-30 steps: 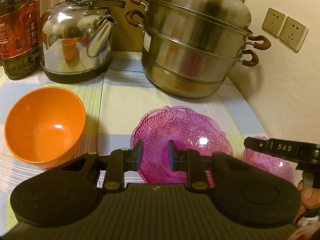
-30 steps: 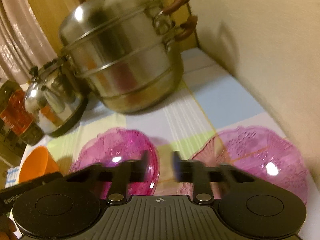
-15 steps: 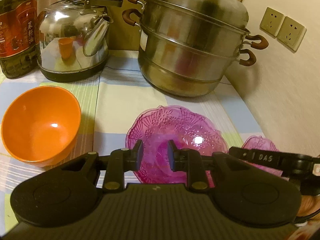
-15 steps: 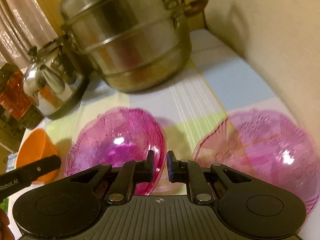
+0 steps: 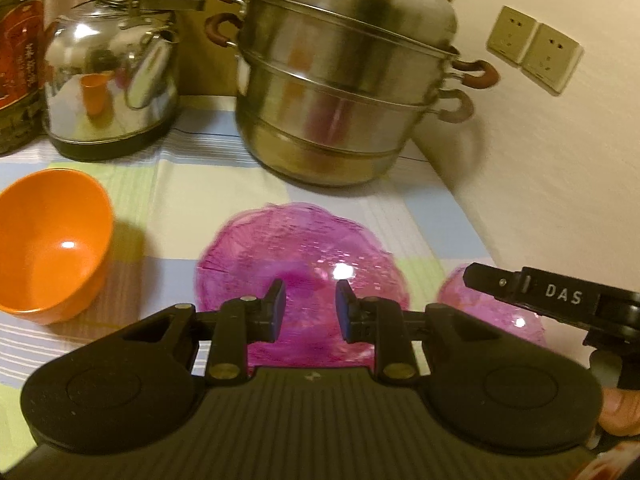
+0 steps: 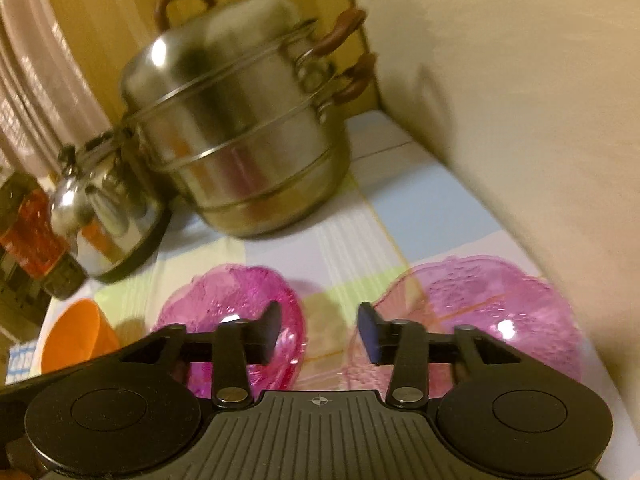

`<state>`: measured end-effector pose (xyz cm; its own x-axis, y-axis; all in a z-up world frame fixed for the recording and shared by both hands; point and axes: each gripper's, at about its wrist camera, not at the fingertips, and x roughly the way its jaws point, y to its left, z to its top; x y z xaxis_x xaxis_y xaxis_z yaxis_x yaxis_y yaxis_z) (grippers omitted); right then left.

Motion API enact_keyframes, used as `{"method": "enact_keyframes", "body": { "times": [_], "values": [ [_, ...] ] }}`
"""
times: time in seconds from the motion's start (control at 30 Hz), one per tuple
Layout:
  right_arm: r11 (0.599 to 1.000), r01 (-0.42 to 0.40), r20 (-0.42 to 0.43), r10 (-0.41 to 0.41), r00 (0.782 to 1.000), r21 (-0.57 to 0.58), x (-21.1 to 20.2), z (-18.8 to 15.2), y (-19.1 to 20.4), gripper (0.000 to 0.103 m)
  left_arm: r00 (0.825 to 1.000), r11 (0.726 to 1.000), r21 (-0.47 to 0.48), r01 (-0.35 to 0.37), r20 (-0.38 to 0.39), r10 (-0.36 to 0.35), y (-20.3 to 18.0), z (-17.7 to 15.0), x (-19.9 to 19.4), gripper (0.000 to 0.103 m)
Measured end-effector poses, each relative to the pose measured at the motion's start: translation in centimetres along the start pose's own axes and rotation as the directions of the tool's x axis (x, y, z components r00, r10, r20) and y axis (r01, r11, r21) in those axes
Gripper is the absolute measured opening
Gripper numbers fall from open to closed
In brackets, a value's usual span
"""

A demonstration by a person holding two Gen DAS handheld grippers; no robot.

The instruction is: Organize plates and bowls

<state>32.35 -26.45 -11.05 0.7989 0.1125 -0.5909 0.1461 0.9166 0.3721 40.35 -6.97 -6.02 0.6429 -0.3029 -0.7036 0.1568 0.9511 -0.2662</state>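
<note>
Three dishes sit on the checked cloth. An orange bowl [image 5: 52, 248] is at the left, a dark pink patterned glass dish [image 5: 300, 264] is in the middle, and a paler pink glass dish [image 5: 492, 312] is by the wall. My left gripper [image 5: 309, 306] hovers over the near rim of the middle dish, its jaws a small gap apart with nothing between them. My right gripper [image 6: 320, 328] hangs above the cloth between the dark dish [image 6: 240, 308] and the pale dish [image 6: 480, 304]. Its jaws are opening and hold nothing. One of its fingers [image 5: 520, 288] shows over the pale dish.
A tall steel steamer pot [image 5: 344, 80] stands at the back and a steel kettle [image 5: 112, 80] to its left. An oil bottle [image 5: 16, 60] is at the far left. The wall with two sockets [image 5: 534, 48] borders the table on the right.
My right gripper's jaws were shut and now stand wide apart, and the gripper has drawn back a little from the dishes. The left gripper has shifted only slightly. No dish has moved.
</note>
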Motion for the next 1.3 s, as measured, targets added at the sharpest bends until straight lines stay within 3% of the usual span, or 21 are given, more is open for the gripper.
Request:
{"method": "enact_keyframes", "body": {
  "times": [0.43, 0.6, 0.77, 1.03, 1.3],
  "values": [
    [0.983, 0.164, 0.029, -0.166, 0.986, 0.082, -3.7, -1.5, -5.5, 0.045, 0.989, 0.991, 0.015, 0.136, -0.053, -0.136, -5.7, -0.9, 1.0, 0.030],
    [0.971, 0.209, 0.018, -0.212, 0.977, 0.113, -4.9, -2.2, -7.7, 0.048, 0.984, 0.987, 0.031, 0.158, -0.086, -0.155, -7.6, -1.5, 1.7, 0.032],
    [0.966, 0.224, 0.001, -0.226, 0.974, 0.125, -5.8, -3.0, -8.9, 0.058, 0.979, 0.985, 0.023, 0.170, -0.119, -0.166, -8.9, -2.6, 2.2, 0.034],
    [0.961, 0.241, -0.061, -0.234, 0.970, 0.135, -5.5, -3.9, -9.9, 0.060, 0.973, 0.982, 0.079, 0.169, -0.174, -0.153, -10.4, -4.2, 3.1, 0.038],
    [0.959, 0.243, -0.087, -0.232, 0.969, 0.144, -5.0, -4.0, -10.4, 0.060, 0.967, 0.984, 0.066, 0.163, -0.210, -0.146, -10.1, -4.6, 4.4, 0.039]
  ]
}}
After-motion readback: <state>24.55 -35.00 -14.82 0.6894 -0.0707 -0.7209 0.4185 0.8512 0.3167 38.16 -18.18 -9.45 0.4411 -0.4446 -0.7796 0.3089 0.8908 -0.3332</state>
